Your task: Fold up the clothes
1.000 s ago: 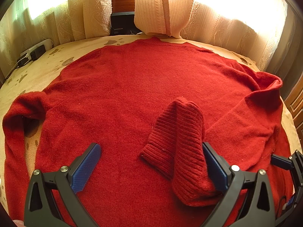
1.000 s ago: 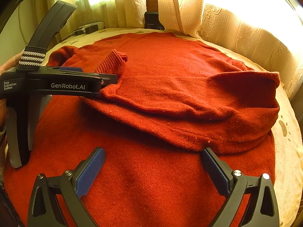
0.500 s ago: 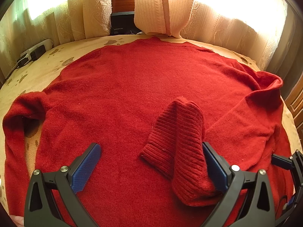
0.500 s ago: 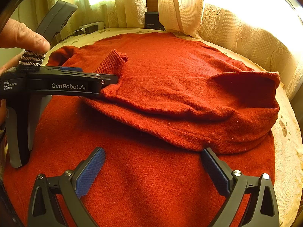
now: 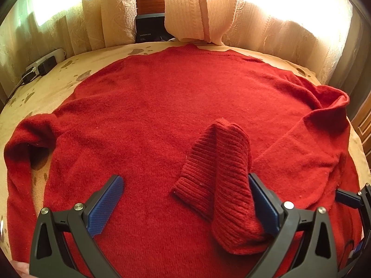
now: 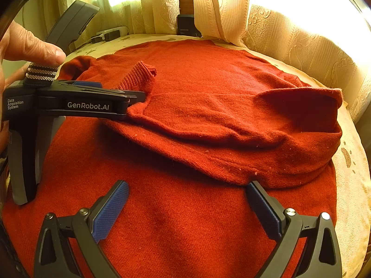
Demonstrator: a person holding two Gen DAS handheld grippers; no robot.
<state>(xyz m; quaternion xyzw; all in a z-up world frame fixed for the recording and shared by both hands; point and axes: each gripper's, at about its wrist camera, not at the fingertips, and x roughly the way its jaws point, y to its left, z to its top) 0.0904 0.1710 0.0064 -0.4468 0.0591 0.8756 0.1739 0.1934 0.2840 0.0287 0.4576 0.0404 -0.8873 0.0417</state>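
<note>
**A:** so how far along is this fold?

**B:** Early, I'd say. The sweater [image 5: 176,115] lies spread flat on the bed [image 5: 60,78], neck end towards the curtains [image 5: 109,11]. One sleeve [image 6: 231,125] is already brought across the body, with its ribbed cuff [image 5: 218,173] lying near the middle of the chest. That's the only fold I can see done.

**A:** And the other sleeve?

**B:** Not folded yet. The left sleeve [image 5: 20,143] sticks out to the side and bends down along the edge, a bit bunched at the shoulder. So my guess at what's left: that sleeve in, then the body folded up.

**A:** Are the grippers holding anything?

**B:** The left hand-held gripper [image 5: 185,199] is spread wide. The cuff drapes against its right finger, but nothing is pinched. The right wrist view shows it from the side, right at the cuff end of the folded sleeve, with a hand [image 6: 27,46] on top of it. The right hand-held gripper [image 6: 187,203] is also wide and empty, hovering over the lower body of the sweater, just below the folded sleeve's edge.

**A:** so basically between grabs

**B:** Looks like it to me.
</note>
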